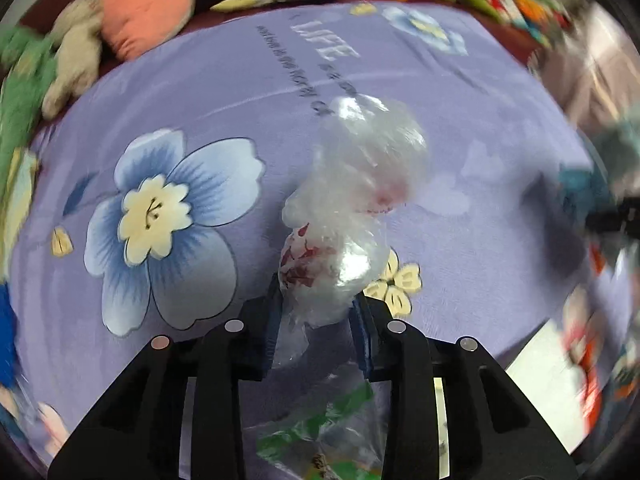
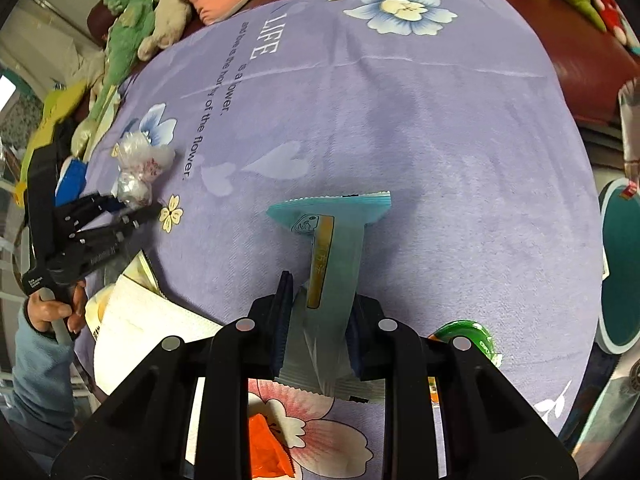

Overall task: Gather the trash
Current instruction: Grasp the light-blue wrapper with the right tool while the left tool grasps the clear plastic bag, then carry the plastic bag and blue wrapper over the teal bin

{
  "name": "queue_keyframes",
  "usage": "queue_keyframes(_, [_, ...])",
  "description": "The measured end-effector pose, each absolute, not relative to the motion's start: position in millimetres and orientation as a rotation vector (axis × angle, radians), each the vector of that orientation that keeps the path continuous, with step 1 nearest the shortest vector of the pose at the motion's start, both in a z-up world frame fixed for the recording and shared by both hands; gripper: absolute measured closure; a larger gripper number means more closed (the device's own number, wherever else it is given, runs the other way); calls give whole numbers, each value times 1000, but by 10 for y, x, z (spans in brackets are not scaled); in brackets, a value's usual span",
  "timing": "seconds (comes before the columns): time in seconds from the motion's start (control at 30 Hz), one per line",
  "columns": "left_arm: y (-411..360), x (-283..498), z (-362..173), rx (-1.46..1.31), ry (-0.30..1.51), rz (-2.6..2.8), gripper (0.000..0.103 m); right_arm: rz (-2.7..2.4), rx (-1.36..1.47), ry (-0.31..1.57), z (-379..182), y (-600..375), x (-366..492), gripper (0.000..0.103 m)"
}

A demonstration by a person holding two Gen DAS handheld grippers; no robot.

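Observation:
My left gripper [image 1: 316, 312] is shut on a crumpled clear plastic bag [image 1: 352, 200] with red print, held above the purple flowered blanket [image 1: 200, 80]. The same gripper [image 2: 132, 204] and bag [image 2: 140, 160] show at the left of the right wrist view. My right gripper [image 2: 320, 316] is shut on a teal snack wrapper [image 2: 336, 236] with a gold strip, lifted over the blanket [image 2: 440, 140]. A green-printed clear wrapper [image 1: 320, 436] lies below my left gripper. An orange wrapper [image 2: 268, 448] and a green wrapper [image 2: 468, 336] lie near my right gripper.
Plush toys [image 1: 140, 4] line the far edge of the blanket, also seen in the right wrist view [image 2: 132, 28]. A white paper towel [image 2: 136, 328] lies at the blanket's left front. A teal round object [image 2: 620, 272] stands off the right edge.

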State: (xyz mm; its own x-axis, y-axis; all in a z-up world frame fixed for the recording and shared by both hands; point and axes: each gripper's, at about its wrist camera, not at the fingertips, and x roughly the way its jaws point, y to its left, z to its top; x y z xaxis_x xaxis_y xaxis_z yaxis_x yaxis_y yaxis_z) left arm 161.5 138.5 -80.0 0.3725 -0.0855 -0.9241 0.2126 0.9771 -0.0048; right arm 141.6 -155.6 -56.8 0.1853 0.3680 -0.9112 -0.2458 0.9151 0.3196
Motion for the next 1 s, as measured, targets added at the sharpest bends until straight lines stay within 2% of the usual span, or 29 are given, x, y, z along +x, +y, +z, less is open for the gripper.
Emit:
queue_keyframes(0.17, [1473, 1610, -651, 32, 1154, -112, 76, 425, 159, 1300, -544, -1683, 1425, 81])
queue_keyframes(0.4, [1201, 1518, -299, 11, 1109, -130, 76, 423, 203, 1268, -437, -1881, 1396, 81])
queue_keyframes(1.0, [-395, 1369, 137, 114, 1048, -350, 76, 322, 399, 1145, -155, -3140, 1135, 81])
